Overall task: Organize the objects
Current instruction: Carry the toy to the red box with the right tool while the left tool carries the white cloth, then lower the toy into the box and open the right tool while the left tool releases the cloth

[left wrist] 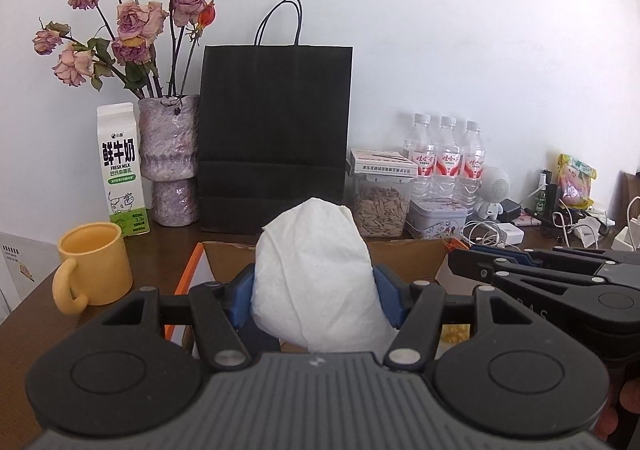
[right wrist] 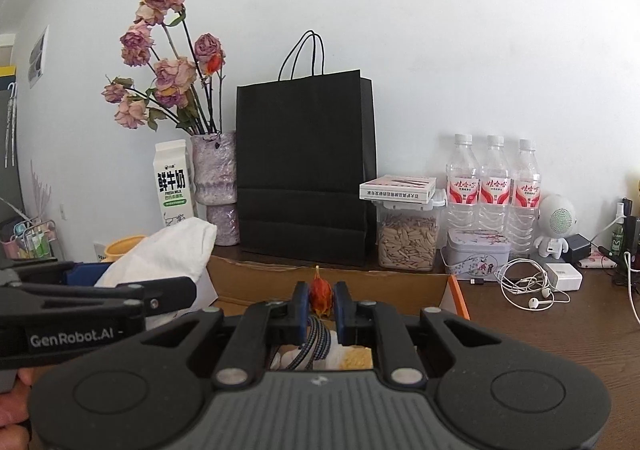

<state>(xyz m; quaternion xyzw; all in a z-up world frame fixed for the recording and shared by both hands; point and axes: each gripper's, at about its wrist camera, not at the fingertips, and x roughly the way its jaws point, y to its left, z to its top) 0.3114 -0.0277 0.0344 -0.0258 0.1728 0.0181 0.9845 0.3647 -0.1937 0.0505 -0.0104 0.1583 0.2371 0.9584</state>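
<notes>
My left gripper (left wrist: 314,290) is shut on a crumpled white paper towel (left wrist: 316,274), held above an open cardboard box (left wrist: 404,256); its blue pads press both sides of the wad. The same towel (right wrist: 160,254) and the left gripper (right wrist: 108,290) show at the left of the right wrist view. My right gripper (right wrist: 322,300) is shut on a small dried red-orange flower bud (right wrist: 321,296), also over the cardboard box (right wrist: 256,278). Inside the box below lie a braided cable (right wrist: 316,342) and something yellow. The right gripper (left wrist: 520,270) reaches in from the right edge of the left wrist view.
Along the white wall stand a milk carton (left wrist: 120,169), a vase of dried roses (left wrist: 170,157), a black paper bag (left wrist: 274,137), a seed jar (left wrist: 380,205), three water bottles (left wrist: 446,157), a tin (left wrist: 436,217) and chargers with earphones (right wrist: 532,290). A yellow mug (left wrist: 94,262) sits left.
</notes>
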